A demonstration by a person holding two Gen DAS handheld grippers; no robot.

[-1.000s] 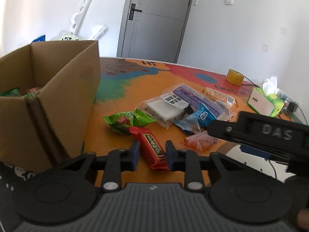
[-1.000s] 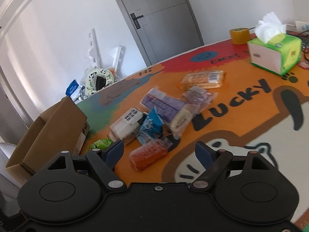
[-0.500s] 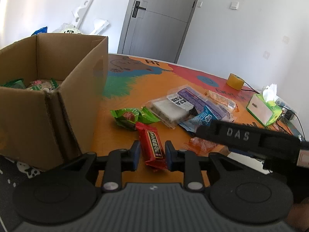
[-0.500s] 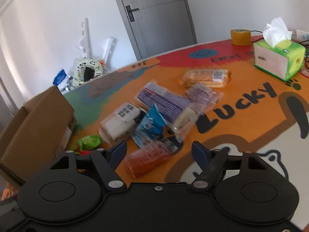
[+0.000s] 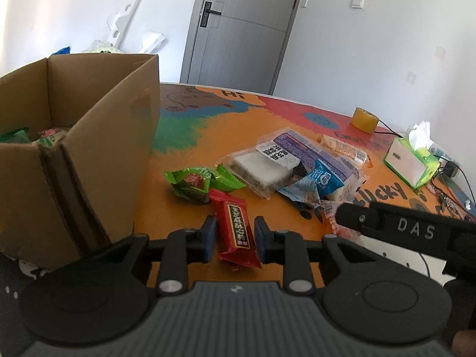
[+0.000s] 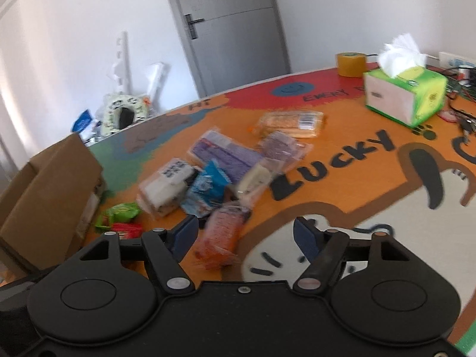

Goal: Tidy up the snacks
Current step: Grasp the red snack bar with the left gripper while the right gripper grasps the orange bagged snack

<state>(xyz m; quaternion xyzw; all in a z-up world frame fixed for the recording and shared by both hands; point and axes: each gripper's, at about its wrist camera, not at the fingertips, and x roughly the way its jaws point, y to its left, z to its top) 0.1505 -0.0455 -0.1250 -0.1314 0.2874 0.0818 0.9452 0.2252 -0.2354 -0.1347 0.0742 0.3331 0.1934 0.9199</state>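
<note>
Left wrist: left hand-held gripper (image 5: 233,236) low over the table, pinching red snack bar (image 5: 236,232).

Matt cardboard box (image 5: 113,136), glossy foil red wrapper (image 5: 236,232)

Bright daylight, fisheye-warped edges, motion blur in right view.

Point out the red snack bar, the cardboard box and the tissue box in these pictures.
red snack bar (image 5: 236,233): left wrist view, middle of its black label.
cardboard box (image 5: 119,136): left wrist view, outer side wall.
tissue box (image 6: 398,98): right wrist view, white front face.
</note>
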